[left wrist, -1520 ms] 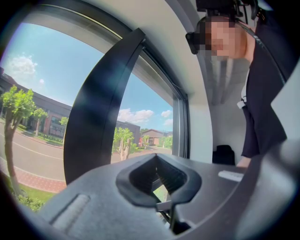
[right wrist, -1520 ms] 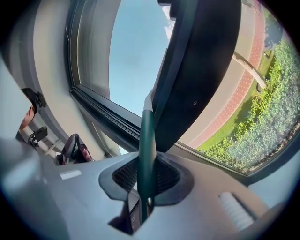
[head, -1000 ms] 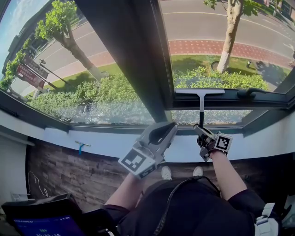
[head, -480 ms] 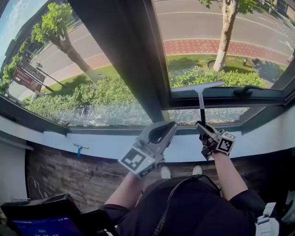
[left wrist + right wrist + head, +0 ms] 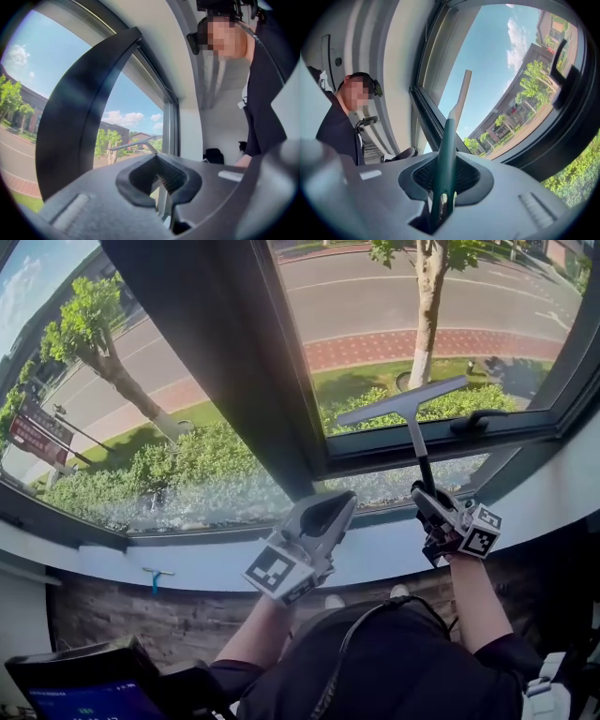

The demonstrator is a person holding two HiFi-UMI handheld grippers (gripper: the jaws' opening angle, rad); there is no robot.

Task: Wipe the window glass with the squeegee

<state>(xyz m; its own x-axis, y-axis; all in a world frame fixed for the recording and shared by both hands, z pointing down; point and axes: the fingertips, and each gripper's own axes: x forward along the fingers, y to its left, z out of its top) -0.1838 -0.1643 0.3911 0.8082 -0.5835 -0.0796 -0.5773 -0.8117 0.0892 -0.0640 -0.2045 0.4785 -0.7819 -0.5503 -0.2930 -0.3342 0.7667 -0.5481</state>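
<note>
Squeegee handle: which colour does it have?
The squeegee handle is dark green; the right gripper view shows it best.

The left gripper (image 5: 161, 183) fills the bottom, its jaws pressed together with nothing between them. A dark window post (image 5: 79, 117) rises behind it. Just right of the post, the squeegee (image 5: 133, 143) shows before the glass (image 5: 136, 89); far right of the post stands a person (image 5: 262, 93) in dark clothing

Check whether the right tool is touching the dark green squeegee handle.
Touching. The right gripper view shows the right tool with its jaws shut on the dark green squeegee handle, which runs up between them.
</note>
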